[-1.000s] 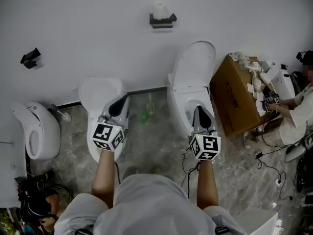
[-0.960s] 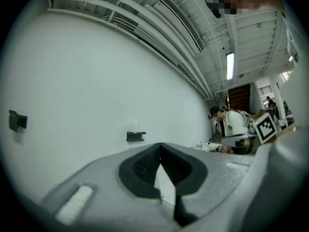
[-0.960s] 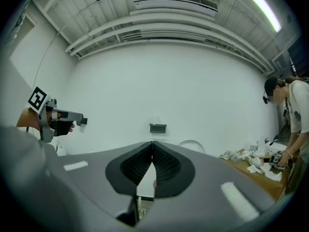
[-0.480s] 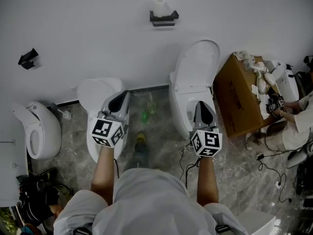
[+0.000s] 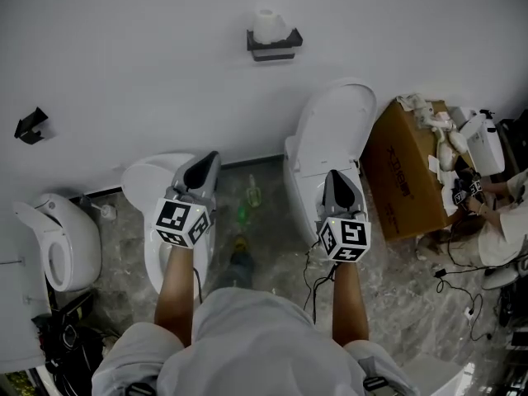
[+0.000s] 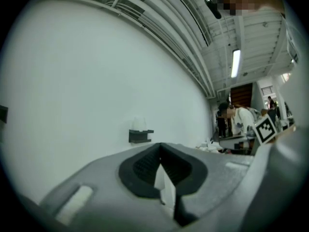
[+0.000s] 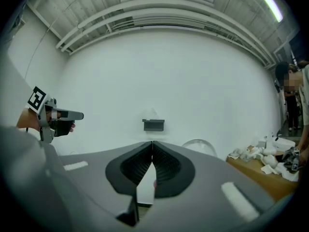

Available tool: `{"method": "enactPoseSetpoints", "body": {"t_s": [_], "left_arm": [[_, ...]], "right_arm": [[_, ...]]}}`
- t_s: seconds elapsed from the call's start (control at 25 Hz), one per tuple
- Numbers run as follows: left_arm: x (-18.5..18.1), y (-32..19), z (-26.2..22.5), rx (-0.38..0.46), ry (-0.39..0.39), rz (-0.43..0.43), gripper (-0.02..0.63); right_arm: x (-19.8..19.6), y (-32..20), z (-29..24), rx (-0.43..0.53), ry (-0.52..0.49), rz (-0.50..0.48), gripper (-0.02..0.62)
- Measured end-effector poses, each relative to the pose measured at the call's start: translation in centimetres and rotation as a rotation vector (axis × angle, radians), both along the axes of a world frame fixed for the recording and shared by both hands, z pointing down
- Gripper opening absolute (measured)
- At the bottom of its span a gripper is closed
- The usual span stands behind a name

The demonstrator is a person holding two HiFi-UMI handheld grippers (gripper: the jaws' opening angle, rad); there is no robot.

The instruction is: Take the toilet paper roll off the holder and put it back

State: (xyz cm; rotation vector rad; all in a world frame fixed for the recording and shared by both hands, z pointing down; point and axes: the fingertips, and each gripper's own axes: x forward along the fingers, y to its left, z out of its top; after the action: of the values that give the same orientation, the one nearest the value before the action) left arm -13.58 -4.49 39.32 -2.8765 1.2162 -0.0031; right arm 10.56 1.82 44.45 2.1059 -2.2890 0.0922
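A white toilet paper roll (image 5: 266,25) stands on a dark holder (image 5: 274,46) fixed to the white wall, far ahead of both grippers. My left gripper (image 5: 206,162) is shut and empty, held level and pointing at the wall. My right gripper (image 5: 337,177) is also shut with nothing in it, level beside the left one. In the left gripper view the roll (image 6: 139,124) and holder (image 6: 140,136) sit just above the closed left gripper (image 6: 161,145). The right gripper view shows the holder (image 7: 153,125) straight above the closed right gripper (image 7: 152,143).
A closed toilet (image 5: 144,180) lies below the left gripper; a toilet with its lid raised (image 5: 330,130) is under the right one. A third toilet (image 5: 54,238) stands far left. At the right are a cardboard box (image 5: 404,172) and a seated person (image 5: 499,221). Cables cross the floor.
Both grippers have moved forward toward the wall, side by side, still shut. The holder and roll now look closer.
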Motion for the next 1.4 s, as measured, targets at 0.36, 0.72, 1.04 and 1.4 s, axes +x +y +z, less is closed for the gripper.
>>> {"method": "enactPoseSetpoints", "body": {"t_s": [0.36,0.72,1.04,1.4], "left_arm": [[-0.1,-12.5,0.0,-0.036,-0.01,0.021,-0.002],[-1.1,-21.2,-0.6,-0.036,0.002,0.036,-0.002],[-0.1,-24.7,-1.1,-0.043,0.018,0.058,-0.002],[3.4,-28.5,-1.3,-0.029,0.0,0.031,-0.002]], "right_arm": [[-0.9,-12.7,-1.2,0.008,0.0,-0.008,0.003],[-2.4,-21.2,-1.8,-0.003,0.002,-0.002,0.003],[-1.7,-24.6,-2.4,-0.007,0.012,0.01,0.003],[1.7,-28.9,-2.6,0.008,0.007,-0.022,0.003]]}}
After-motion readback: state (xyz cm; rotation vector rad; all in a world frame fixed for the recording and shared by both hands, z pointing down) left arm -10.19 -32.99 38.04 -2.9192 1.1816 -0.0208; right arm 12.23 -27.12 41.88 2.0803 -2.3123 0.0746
